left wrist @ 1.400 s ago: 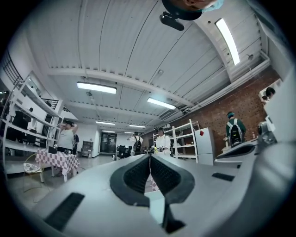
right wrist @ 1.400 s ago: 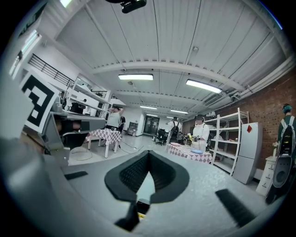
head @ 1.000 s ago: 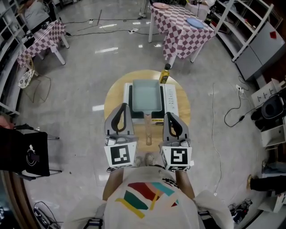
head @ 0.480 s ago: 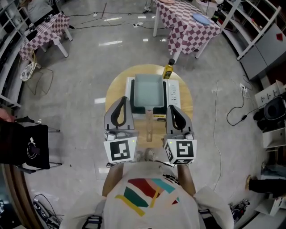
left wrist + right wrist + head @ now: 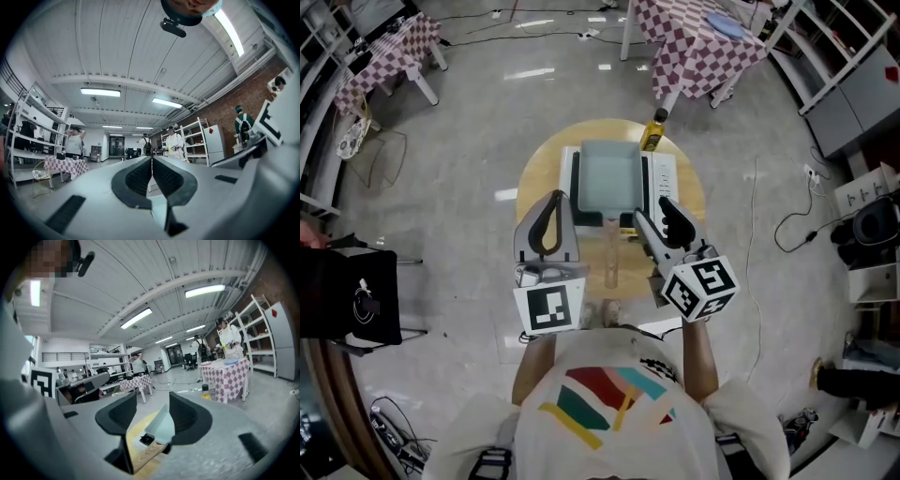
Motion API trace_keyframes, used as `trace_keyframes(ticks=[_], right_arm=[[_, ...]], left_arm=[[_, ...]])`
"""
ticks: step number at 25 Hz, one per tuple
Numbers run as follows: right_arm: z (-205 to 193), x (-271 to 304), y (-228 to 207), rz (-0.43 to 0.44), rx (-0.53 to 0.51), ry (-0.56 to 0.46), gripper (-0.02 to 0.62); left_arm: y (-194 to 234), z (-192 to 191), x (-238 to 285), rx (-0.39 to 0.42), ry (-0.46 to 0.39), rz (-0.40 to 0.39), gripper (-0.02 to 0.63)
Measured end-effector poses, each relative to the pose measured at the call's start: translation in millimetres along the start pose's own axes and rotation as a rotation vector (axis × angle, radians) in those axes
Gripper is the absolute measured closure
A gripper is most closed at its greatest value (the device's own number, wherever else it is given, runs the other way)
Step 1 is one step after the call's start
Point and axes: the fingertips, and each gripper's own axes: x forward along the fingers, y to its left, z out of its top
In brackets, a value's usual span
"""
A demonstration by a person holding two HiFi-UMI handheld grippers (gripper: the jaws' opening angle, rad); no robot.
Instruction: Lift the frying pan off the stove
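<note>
My left hand-held gripper has its jaws pressed together on nothing. My right hand-held gripper, rolled sideways, has just been spreading its jaws, with nothing between them. Beyond both, the square frying pan sits on the stove on the round table, its handle pointing toward me.

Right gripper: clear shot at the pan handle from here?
Probably yes. The right gripper has just been opening its jaws, nothing between them, and the pan's wooden handle lies just left of it, nothing in the way.
</note>
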Motion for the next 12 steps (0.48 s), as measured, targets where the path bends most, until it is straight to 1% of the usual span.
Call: trace_keyframes(ticks=[3, 5, 7, 9, 12], right_arm=[[-8.2, 4.2, 4.6, 0.147, 0.170, 0.046, 0.400], [-15.1, 6.5, 8.5, 0.258, 0.298, 0.085, 0.387], [-22.7, 7.4, 9.6, 0.351, 0.438, 0.113, 0.380], [-31.6, 8.4, 6.5, 0.416, 0.573, 0.129, 0.371], [-53.1, 11.8, -3.5, 0.476, 0.705, 0.168, 0.354]], left_arm=[[-1.0, -2.7, 1.4, 0.006, 0.003, 0.001, 0.600], [-1.8, -4.6, 3.8, 0.015, 0.007, 0.001, 0.600], [-2.4, -7.0, 5.3, 0.025, 0.015, 0.002, 0.600], [-2.5, -10.2, 5.7, 0.032, 0.026, 0.004, 0.600], [-1.5, -15.1, 5.3, 0.036, 0.036, 0.009, 0.600]])
